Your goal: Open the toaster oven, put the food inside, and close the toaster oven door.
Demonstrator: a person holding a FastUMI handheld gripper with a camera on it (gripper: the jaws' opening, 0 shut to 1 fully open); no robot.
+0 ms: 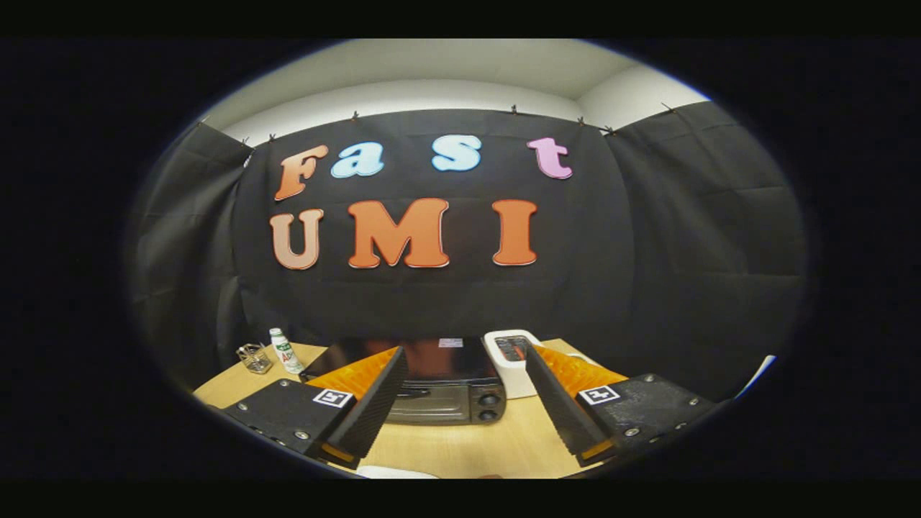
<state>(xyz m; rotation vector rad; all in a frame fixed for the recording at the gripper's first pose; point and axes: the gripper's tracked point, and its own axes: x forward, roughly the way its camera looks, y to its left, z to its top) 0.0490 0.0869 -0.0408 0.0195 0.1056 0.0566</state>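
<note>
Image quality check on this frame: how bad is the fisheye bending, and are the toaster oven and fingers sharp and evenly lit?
Gripper view: strong barrel distortion, the light wooden table edge curving; black toaster oven beyond the open gripper is reasonably sharp but dim, its top showing a reddish sheen; fingers in focus; small white bottle slightly soft.

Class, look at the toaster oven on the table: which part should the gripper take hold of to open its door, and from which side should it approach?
Probably the dark handle bar across the top of the toaster oven door, approached from the front. The door faces the open gripper, whose fingers straddle the oven with nothing between them; the bar lies level, so one finger above and one below suits it.
</note>
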